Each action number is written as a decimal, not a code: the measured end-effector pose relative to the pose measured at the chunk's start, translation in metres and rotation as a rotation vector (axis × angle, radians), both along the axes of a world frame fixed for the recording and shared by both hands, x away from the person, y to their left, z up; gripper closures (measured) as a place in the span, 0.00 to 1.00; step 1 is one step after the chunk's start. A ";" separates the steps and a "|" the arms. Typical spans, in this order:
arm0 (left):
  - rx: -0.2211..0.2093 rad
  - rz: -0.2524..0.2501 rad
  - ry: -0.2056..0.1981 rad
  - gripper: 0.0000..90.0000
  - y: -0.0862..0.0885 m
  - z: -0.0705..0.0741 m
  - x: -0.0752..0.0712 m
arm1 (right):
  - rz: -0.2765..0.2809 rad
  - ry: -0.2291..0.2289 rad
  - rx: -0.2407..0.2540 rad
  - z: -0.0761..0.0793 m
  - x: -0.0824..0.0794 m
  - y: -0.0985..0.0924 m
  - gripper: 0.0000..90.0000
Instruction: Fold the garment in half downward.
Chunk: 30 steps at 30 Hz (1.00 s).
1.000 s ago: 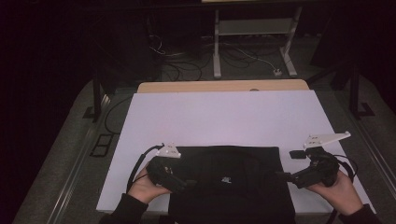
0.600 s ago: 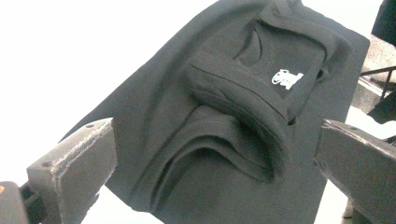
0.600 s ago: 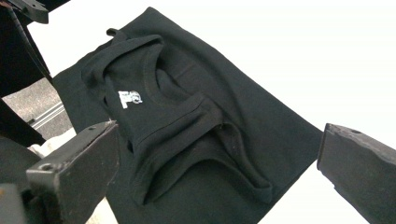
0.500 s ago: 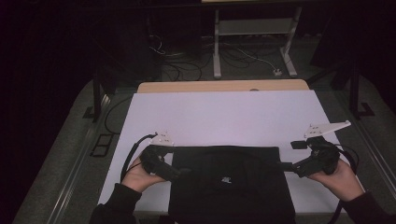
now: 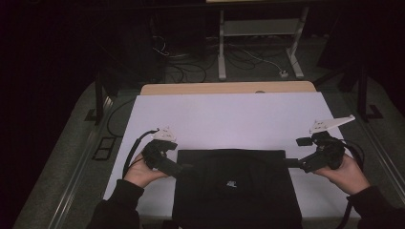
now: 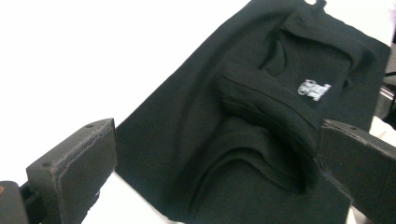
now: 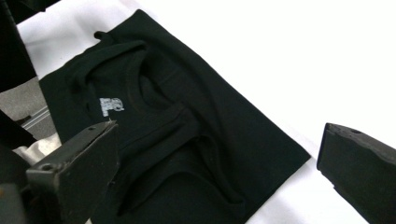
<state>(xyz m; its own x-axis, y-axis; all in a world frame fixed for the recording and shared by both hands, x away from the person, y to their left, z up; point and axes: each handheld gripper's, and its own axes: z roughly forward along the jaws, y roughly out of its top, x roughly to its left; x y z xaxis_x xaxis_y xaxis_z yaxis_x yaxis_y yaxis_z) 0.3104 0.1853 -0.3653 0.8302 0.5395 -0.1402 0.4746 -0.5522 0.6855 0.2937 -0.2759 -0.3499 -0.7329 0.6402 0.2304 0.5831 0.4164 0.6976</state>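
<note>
While both forearms come in from the 6 o'clock edge of the high view, each hand grips its tool low over the bench, wrists angled inward toward the middle. The left hand sits at about 8 o'clock and points the left hand-held gripper toward 3 o'clock, its tip at the left edge of the shirt. The right hand sits at about 4 o'clock and points the right hand-held gripper toward 9 o'clock, its tip at the shirt's right edge.

In the left gripper view the left hand-held gripper has its jaws spread wide, one at each side of the frame, with the shirt lying between and beyond them; nothing is pinched. In the right gripper view the right hand-held gripper is likewise spread wide, the shirt under and beyond the gap, nothing clamped. Whether either jaw touches the cloth cannot be told.

There is one shirt, black, folded into a rough rectangle, lying flat at the 6 o'clock edge of the white bench, between the two tools. It carries one small white logo near its middle, and its neckline shows in both gripper views. There are two hand-held grippers, each with a grey plate on top and a trailing cable.
</note>
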 end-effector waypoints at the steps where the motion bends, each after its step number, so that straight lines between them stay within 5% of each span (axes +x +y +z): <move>1: 0.001 0.008 -0.002 0.00 0.000 0.000 0.002 | 0.002 0.003 0.001 -0.001 0.002 0.000 0.00; 30: -0.028 0.070 0.061 0.00 0.012 -0.022 0.043 | -0.059 0.040 0.000 -0.021 0.038 -0.009 0.00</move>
